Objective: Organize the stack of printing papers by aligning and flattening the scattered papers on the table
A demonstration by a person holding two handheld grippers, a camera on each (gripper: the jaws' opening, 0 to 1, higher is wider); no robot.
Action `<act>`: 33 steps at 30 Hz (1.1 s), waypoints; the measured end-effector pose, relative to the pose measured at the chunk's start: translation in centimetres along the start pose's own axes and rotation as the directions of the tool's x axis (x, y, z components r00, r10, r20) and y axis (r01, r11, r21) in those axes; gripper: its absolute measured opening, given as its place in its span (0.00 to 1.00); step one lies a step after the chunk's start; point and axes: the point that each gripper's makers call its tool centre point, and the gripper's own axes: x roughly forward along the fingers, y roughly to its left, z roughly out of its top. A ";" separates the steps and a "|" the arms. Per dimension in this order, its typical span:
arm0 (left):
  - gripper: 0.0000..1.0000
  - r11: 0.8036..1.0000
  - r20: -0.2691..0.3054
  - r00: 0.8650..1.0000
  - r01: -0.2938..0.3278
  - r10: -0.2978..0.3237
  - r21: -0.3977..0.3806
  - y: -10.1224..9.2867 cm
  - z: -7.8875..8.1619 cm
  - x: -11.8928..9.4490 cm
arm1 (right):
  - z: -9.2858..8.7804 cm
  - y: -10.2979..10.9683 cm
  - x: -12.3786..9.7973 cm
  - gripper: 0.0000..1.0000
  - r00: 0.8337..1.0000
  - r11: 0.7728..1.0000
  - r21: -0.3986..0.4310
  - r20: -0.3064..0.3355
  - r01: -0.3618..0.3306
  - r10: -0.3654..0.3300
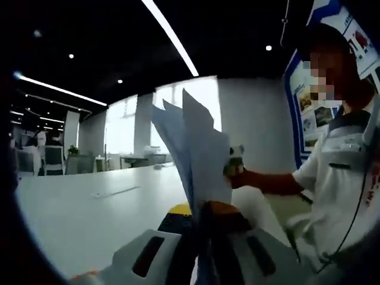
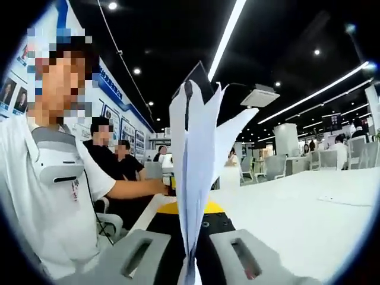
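A stack of white printing papers [image 1: 196, 148] stands on edge above the white table [image 1: 89, 214], its sheets fanned apart at the far end. My left gripper [image 1: 205, 240] is shut on the near edge of the stack. The right gripper [image 1: 236, 159] shows beyond the sheets, held in a person's hand. In the right gripper view the same papers [image 2: 196, 154] rise between my jaws, and my right gripper [image 2: 191, 252] is shut on them. The dark left gripper [image 2: 196, 83] holds the stack's far end.
A person in a white shirt [image 1: 344, 178] stands close to the table edge [image 2: 41, 196]. A yellow and black object [image 2: 208, 222] lies on the table under the papers. A thin sheet [image 2: 347, 200] lies further out. Seated people [image 2: 113, 154] and chairs [image 2: 276, 166] are behind.
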 end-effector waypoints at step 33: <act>0.06 1.000 0.053 0.999 0.002 -0.001 -0.026 -1.1 2.3 -0.4 | 1.3 1.1 -0.2 0.00 1.000 0.999 0.043 0.005 0.002 -0.002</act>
